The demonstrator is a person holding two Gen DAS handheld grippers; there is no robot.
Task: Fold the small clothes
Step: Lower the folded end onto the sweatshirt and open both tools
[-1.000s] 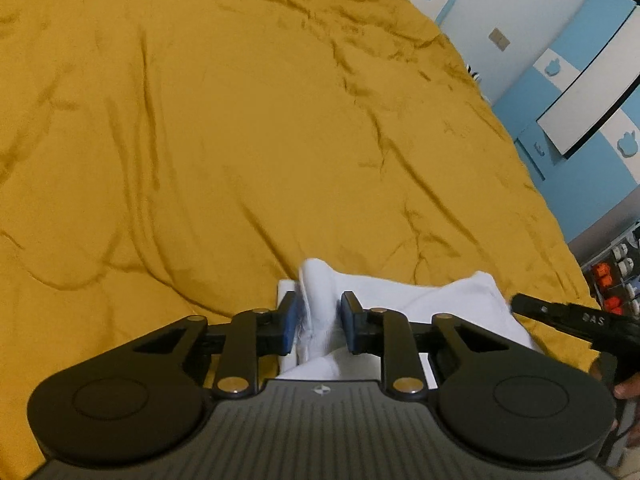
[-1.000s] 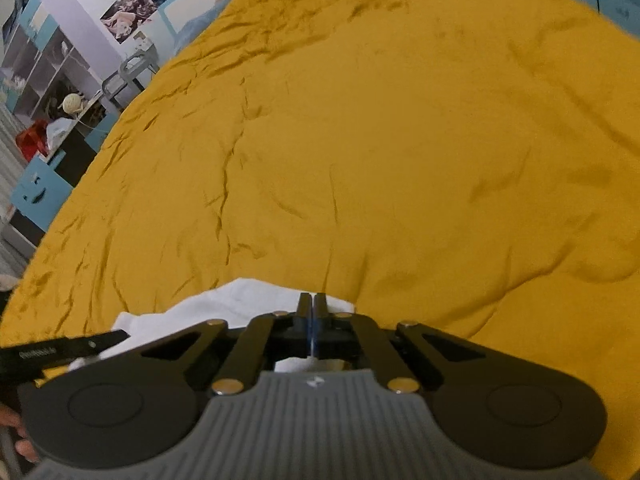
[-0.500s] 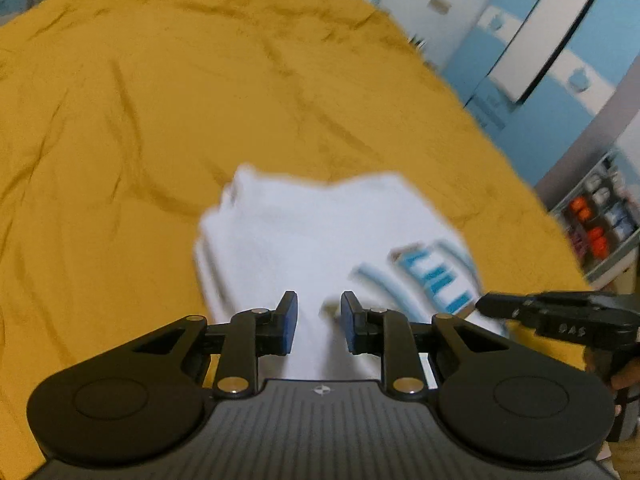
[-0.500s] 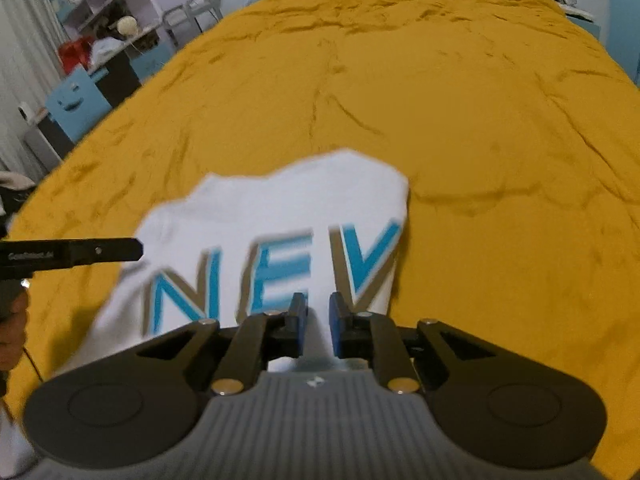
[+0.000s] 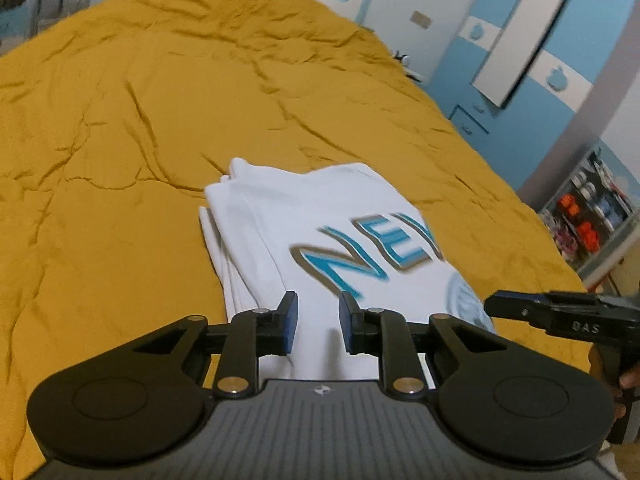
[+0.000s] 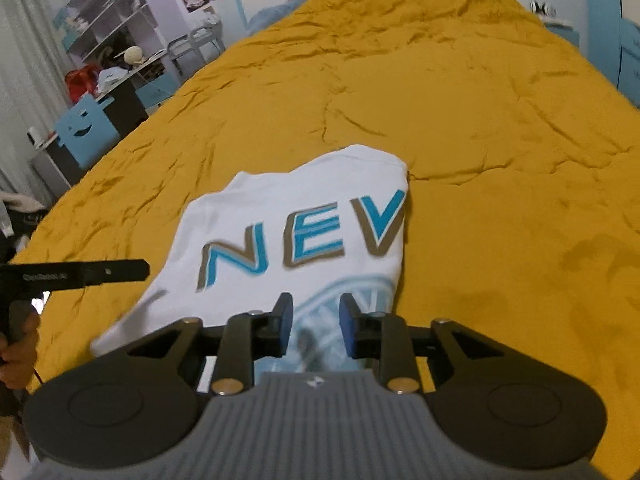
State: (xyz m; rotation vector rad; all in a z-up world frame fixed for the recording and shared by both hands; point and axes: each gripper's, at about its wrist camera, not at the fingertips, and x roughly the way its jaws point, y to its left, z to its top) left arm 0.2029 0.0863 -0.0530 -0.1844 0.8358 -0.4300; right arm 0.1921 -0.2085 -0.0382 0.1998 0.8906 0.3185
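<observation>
Mustard-yellow bedding (image 5: pixel 160 128) covers the bed on which the work is done, with blue-and-white cupboards (image 5: pixel 560 48) seen beyond the left hand-held gripper and shelving (image 6: pixel 112 40) beyond the right one.

The left hand-held gripper (image 5: pixel 318 322) is held with its jaws apart and nothing between them; a second ago a bunched fold of white cloth was clamped there. The right hand-held gripper (image 6: pixel 316 324) is likewise spread and empty, where a second ago its jaws were pressed together on the garment's edge. Both have been drawn back and raised since then.

Just ahead of both hand-held grippers, and slightly below them, the white T-shirt (image 5: pixel 304 232) is laid flat on the bedding as a compact folded bundle. Its blue lettering (image 6: pixel 304 240) faces upward, and part of a pale blue round print (image 6: pixel 352 300) is seen at the near edge, directly in front of the right jaws. Stacked layers are visible along the side of the bundle ahead-left of the left hand-held gripper. The far edge looks a little uneven.

From this, the last fold is judged to have been completed and the garment released, so the folding of this piece appears nearly or wholly done; only a light straightening of the far edge may remain.
</observation>
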